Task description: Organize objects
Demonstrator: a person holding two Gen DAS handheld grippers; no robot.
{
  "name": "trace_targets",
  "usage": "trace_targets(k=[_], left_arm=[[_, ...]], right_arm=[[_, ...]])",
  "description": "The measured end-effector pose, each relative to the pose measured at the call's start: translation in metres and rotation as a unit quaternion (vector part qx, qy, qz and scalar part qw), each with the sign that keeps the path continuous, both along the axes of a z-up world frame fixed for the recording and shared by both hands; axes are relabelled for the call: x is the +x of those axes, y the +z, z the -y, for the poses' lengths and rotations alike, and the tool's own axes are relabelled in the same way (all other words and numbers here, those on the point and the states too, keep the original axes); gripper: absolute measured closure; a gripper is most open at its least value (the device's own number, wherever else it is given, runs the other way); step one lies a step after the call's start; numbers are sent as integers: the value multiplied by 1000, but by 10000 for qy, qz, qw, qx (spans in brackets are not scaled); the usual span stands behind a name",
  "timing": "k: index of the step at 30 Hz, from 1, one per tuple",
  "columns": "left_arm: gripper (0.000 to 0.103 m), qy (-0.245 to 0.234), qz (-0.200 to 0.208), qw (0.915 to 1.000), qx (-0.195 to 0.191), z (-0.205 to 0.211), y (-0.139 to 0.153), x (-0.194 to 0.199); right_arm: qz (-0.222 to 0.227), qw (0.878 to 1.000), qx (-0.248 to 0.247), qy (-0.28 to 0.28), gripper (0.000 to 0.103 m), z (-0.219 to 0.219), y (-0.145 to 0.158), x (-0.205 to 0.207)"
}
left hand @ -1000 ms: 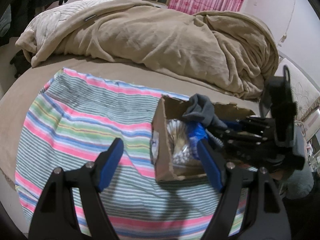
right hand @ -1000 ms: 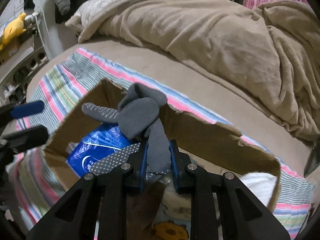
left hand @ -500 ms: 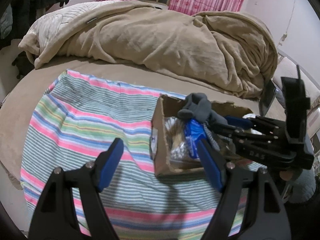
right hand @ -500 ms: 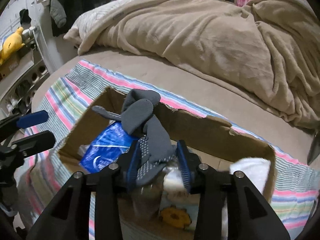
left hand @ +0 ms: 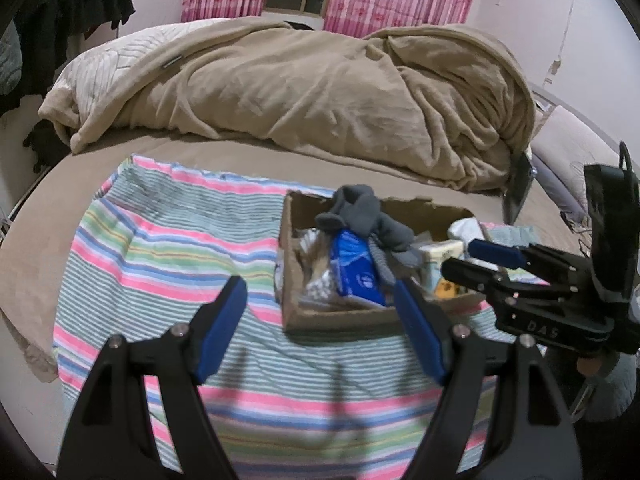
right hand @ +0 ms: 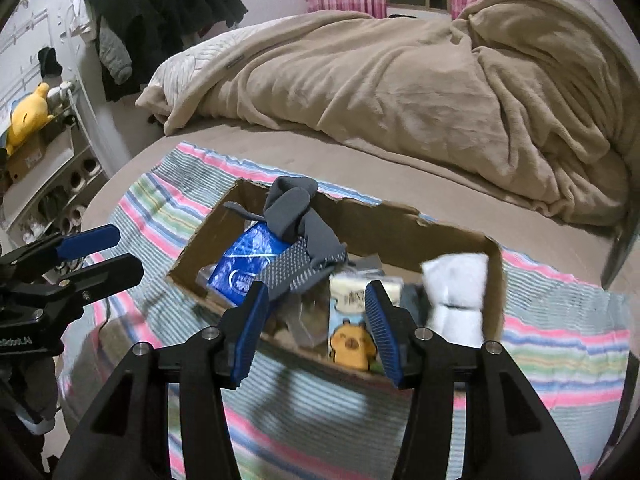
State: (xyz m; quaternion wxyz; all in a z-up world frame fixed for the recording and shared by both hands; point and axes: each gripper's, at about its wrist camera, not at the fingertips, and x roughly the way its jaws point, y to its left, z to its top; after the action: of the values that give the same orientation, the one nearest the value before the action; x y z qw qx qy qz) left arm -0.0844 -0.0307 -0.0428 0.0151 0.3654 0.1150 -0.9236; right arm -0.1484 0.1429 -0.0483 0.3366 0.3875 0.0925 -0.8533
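Note:
An open cardboard box (left hand: pixel 294 312) (right hand: pixel 400 226) sits on a striped cloth on the bed. A grey dotted glove (right hand: pixel 298 220) (left hand: pixel 362 214) lies draped over a blue packet (right hand: pixel 248 260) (left hand: pixel 356 268) inside it. A cream tissue pack with a yellow cartoon (right hand: pixel 352 320) and a white rolled cloth (right hand: pixel 456 288) are also in the box. My right gripper (right hand: pixel 316 322) is open and empty, just in front of the box's near wall. My left gripper (left hand: pixel 320 324) is open and empty, over the cloth left of the box. The right gripper also shows in the left wrist view (left hand: pixel 480 260).
The striped cloth (left hand: pixel 160 248) covers the near part of the bed. A heaped beige blanket (left hand: pixel 300 92) lies behind the box. A shelf with a yellow plush toy (right hand: pixel 28 108) and hanging dark clothes (right hand: pixel 160 4) stand at the left.
My right gripper opened, let go of the grey glove, and pulled back from the box. The glove now rests in the box. My left gripper drew back a little.

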Motion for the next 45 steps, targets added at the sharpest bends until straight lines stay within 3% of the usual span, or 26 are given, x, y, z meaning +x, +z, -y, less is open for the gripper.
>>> trace_targets(k=[6, 9, 13, 26, 45], left_arm=[[26, -102, -38, 9999, -36, -13, 6, 15], [25, -173, -39, 9998, -60, -19, 7, 24], [17, -246, -70, 9997, -39, -27, 10, 37], [13, -428, -150, 9989, -107, -54, 22, 79], [12, -279, -371, 9982, -369, -64, 29, 139]], right_arm=[[-73, 9998, -142, -146, 48, -16, 12, 21], [-83, 9994, -219, -241, 40, -24, 15, 32], [-136, 9983, -338, -451, 40, -38, 21, 50], [-258, 9956, -507, -738, 39, -69, 38, 101], [-581, 9907, -777, -955, 38, -94, 47, 159]])
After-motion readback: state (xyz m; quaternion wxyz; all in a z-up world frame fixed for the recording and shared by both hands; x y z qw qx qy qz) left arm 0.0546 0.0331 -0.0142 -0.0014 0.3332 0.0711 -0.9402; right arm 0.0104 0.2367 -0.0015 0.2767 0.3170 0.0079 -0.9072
